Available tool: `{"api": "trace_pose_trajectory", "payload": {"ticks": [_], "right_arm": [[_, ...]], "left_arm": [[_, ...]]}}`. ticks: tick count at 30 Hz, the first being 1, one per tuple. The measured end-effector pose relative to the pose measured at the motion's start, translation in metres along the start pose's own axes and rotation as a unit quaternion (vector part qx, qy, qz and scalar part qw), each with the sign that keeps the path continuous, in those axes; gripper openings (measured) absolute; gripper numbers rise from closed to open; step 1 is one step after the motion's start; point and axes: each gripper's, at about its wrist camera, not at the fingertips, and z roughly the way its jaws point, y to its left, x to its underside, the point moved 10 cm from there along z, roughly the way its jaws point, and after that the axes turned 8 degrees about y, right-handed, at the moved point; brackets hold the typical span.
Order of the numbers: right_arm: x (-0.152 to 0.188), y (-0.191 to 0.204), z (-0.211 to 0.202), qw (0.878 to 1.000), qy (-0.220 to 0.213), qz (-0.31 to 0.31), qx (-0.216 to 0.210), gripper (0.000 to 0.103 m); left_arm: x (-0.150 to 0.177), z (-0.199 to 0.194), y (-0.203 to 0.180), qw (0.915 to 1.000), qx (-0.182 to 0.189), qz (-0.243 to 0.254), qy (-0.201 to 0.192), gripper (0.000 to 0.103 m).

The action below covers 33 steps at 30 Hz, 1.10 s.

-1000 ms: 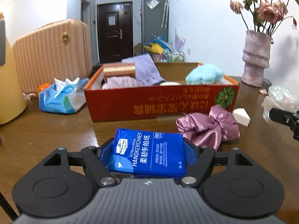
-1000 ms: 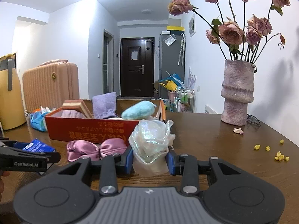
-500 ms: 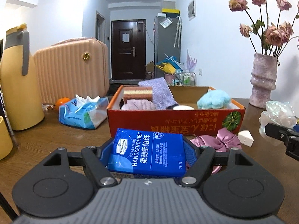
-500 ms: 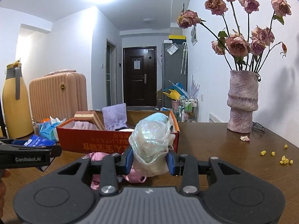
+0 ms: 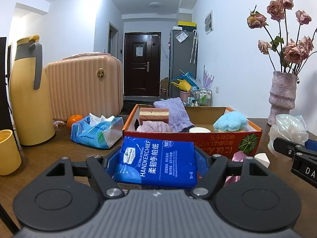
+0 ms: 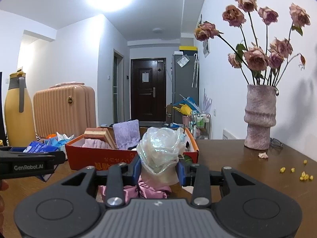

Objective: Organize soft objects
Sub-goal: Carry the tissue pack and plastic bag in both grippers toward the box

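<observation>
Left gripper (image 5: pixel 158 159) clamps flat blue handkerchief-tissue pack (image 5: pixel 156 162); right gripper (image 6: pixel 159 168) pinches crinkled iridescent plastic scrunchie (image 6: pixel 160 150), both before orange cardboard box (image 5: pixel 214 142).

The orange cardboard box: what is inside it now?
The orange cardboard box holds a layered sponge, purple cloths, a blue fluffy item and a white round object. Its floor is hidden.

A lived-in home: entrance door (image 5: pixel 141 64), pink suitcase (image 5: pixel 83 87), vase of dried roses (image 6: pixel 260 117).

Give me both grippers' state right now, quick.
Left gripper: closed on the blue handkerchief tissue pack.
Right gripper: closed on the iridescent crumpled plastic bag.
</observation>
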Motion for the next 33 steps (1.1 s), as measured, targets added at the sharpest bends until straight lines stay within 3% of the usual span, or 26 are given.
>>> {"api": "trace_pose_trajectory", "payload": {"ticks": [13,33], "right_arm": [[-0.014,0.004,0.021,1.0,-0.013,-0.014,0.003,0.037],[-0.038,0.0,0.091,1.0,-0.014,-0.014,0.006,0.037]], "left_arm": [[-0.024,0.021,-0.005,0.9997,-0.002,-0.021,-0.015,0.076],[-0.064,0.084,-0.027,0.9987,0.006,-0.038,-0.033,0.076]]}}
